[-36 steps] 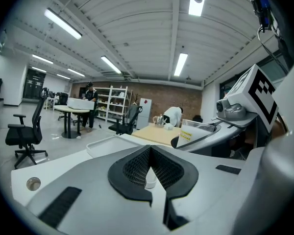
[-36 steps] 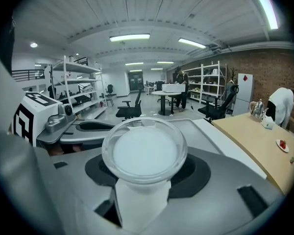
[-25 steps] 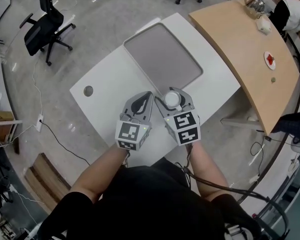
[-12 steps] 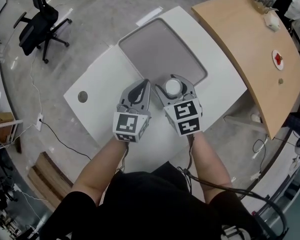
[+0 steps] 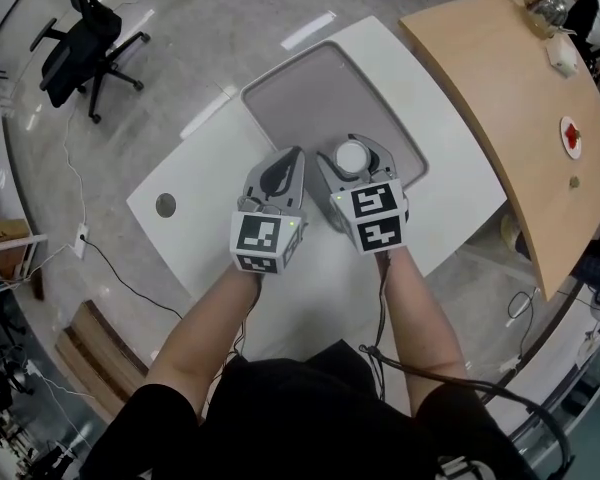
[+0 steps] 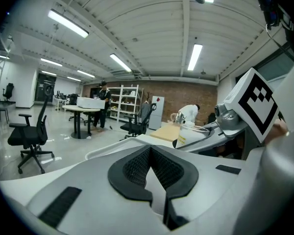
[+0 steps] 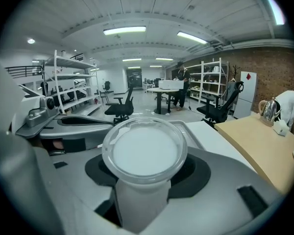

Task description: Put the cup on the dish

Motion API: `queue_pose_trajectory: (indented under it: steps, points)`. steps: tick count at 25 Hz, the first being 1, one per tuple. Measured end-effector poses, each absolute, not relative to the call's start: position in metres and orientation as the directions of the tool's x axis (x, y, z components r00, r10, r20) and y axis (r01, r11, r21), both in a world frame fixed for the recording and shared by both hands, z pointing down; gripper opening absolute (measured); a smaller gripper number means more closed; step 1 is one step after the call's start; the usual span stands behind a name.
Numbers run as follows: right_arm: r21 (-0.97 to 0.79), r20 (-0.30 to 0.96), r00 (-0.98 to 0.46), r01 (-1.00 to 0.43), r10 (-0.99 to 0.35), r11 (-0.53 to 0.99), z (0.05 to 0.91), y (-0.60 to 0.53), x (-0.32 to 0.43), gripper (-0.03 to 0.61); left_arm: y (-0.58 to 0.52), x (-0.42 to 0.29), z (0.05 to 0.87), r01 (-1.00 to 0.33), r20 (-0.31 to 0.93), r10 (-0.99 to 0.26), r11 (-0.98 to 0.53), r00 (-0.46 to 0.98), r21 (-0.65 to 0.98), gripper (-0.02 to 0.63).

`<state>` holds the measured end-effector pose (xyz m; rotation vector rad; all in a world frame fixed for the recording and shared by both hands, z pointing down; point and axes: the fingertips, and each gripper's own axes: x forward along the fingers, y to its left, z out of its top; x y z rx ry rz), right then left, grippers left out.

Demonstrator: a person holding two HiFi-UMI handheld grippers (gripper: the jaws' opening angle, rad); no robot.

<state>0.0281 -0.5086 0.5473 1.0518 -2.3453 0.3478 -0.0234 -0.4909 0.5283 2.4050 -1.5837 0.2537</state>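
Observation:
A clear plastic cup with a whitish inside is clamped upright in my right gripper, which is shut on it. The cup hangs over the near right corner of the dish, a big grey tray with a white rim on the white table. In the right gripper view the cup fills the space between the jaws. My left gripper is just to the left, level with the right one and shut on nothing. In the left gripper view its black pads meet at the tip, and the cup shows to the right.
A curved wooden table stands to the right with a red-and-white plate and a kettle on it. A black office chair stands on the floor at far left. The white table has a cable hole.
Both grippers have moved forward together. The cup went from over the bare table in front of the tray to over the tray's near right corner.

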Motion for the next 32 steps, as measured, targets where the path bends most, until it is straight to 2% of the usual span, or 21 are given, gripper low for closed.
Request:
queue_pose_trajectory:
  steps: [20,32]
  points:
    - [0.035,0.602,-0.477,-0.785,-0.64,0.618,0.599,-0.616,0.016,0.249,-0.538,-0.029,0.549,-0.928,0.301,-0.878,-0.364,0.372,0.084,0.008]
    - [0.017,0.637,-0.455,-0.798,-0.622,0.602,0.634,-0.627,0.012,0.249,-0.53,-0.034,0.559,-0.934,0.317,-0.879,-0.342,0.356,0.1,0.008]
